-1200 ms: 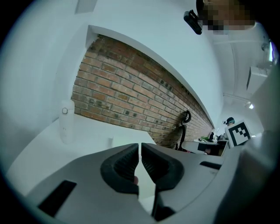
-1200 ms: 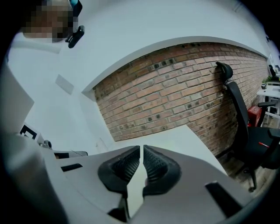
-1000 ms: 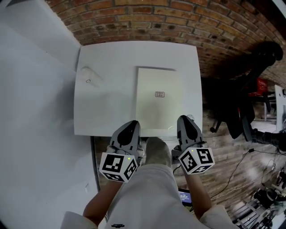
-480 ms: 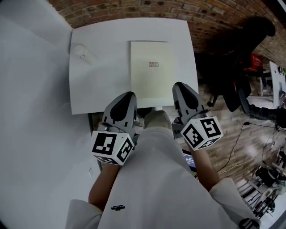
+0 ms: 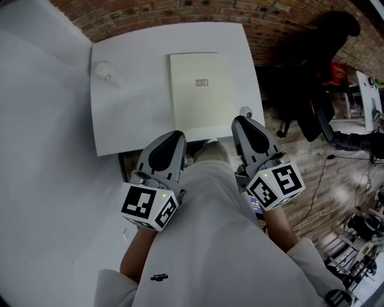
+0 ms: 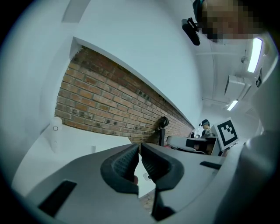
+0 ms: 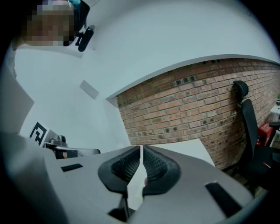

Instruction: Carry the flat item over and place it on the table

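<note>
The cream flat board (image 5: 201, 90) is laid on the white table (image 5: 126, 114) at twelve o'clock. The left gripper (image 5: 173, 139) and right gripper (image 5: 245, 123) are held closed and empty (placement seems done); the board's near edge should be left undisturbed.

The white square table (image 5: 135, 114) has a wide bare stretch on its left half. It lies between the pale cream flat rectangular panel (image 5: 201, 96), right of centre, and the small white round object (image 5: 105, 72) at the far left corner. A narrower bare strip runs along the panel's right side, where a small round white knob (image 5: 245, 111) sits at the table's edge. The red brick wall (image 5: 180, 15) closes off the far side, and the plain white wall (image 5: 36, 120) closes off the left. On the right, a black office chair (image 5: 306, 90) stands near the table on the wooden floor (image 5: 312, 174). The near edge is open except for the person's light-trousered leg (image 5: 204, 210).
</note>
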Available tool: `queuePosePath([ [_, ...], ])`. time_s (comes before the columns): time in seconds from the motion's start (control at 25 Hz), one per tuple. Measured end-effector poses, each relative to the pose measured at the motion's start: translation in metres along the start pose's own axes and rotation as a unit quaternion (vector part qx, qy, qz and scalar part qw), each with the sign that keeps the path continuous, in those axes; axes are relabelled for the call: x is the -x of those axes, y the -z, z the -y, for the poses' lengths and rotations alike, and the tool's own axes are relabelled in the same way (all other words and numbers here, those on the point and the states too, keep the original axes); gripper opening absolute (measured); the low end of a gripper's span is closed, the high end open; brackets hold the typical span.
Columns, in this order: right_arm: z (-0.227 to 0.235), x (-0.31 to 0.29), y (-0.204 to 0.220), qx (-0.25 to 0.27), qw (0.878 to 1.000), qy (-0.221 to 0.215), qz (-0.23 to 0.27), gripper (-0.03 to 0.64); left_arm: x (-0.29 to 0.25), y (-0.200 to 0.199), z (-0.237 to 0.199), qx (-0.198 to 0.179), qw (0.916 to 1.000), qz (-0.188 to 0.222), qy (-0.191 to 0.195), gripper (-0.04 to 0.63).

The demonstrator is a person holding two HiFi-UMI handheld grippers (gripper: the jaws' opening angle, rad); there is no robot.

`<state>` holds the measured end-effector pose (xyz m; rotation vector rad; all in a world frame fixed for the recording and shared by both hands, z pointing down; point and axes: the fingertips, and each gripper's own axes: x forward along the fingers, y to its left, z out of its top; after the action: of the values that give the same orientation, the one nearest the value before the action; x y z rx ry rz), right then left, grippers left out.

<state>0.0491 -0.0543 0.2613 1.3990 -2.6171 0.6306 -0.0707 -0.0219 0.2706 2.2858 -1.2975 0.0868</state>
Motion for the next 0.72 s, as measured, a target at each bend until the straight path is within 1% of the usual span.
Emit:
queuePosePath([
  [0.28, -0.013, 0.010, 0.009, -0.009, 1.000, -0.003, -0.005, 0.048, 0.011, 0.006, 0.000, -0.006, 0.9999, -0.007, 0.007, 0.035],
  [0.44, -0.018, 0.014, 0.014, -0.005, 1.000, -0.005, -0.007, 0.048, 0.018, 0.016, 0.001, 0.000, 0.9999, -0.010, 0.011, 0.035],
  [0.72, -0.023, 0.016, 0.014, -0.004, 1.000, 0.001, -0.010, 0.048, 0.027, 0.016, -0.003, 0.007, 0.9998, -0.010, 0.014, 0.035],
])
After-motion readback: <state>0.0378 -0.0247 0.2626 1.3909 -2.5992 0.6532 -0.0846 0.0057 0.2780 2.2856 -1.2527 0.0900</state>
